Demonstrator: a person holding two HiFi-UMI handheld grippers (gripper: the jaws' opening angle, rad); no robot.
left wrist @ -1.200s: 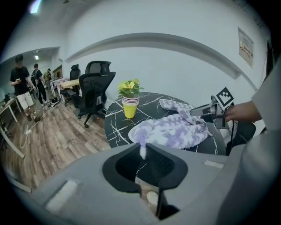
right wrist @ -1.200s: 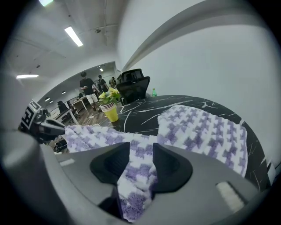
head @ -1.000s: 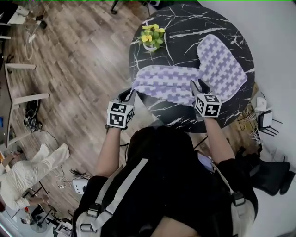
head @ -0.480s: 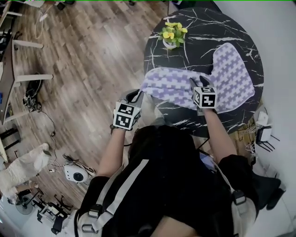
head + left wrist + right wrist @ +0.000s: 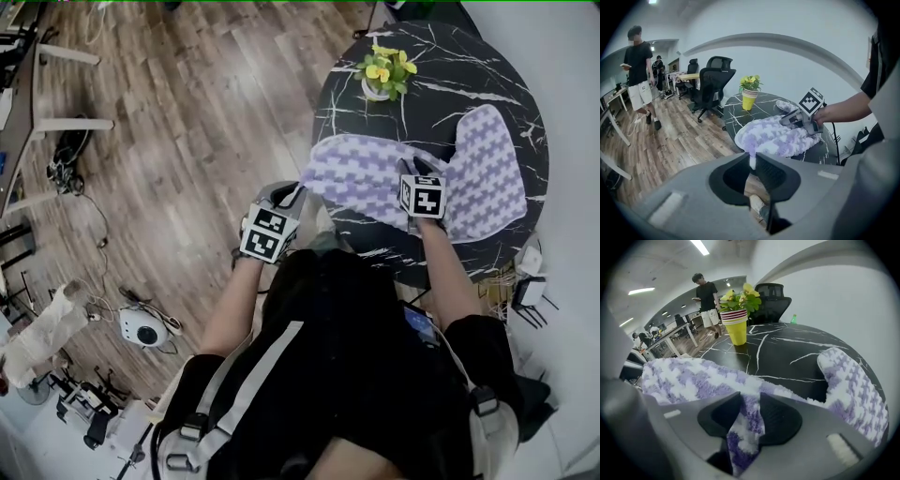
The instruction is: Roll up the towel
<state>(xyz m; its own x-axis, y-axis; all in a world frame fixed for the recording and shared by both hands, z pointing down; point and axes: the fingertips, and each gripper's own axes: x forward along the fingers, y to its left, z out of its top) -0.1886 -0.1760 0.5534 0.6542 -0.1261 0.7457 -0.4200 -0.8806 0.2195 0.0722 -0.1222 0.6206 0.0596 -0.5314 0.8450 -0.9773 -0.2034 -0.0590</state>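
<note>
The round black table [image 5: 441, 56] carries the purple and white towel [image 5: 366, 173], which lies bent. Its long part runs along the near edge of the tabletop from left to right, and a second part turns toward the far right edge. The left end hangs over the tabletop's left edge. There the left gripper [image 5: 289, 192] is pressed together on a thin corner of the towel. The right gripper [image 5: 412, 169] stands at the near edge by the bend; its jaws have just been closing and now pinch a fold of towel. Both hold the near long side, so I judge the roll goes away from the person, toward the flower pot [image 5: 384, 70].
</note>
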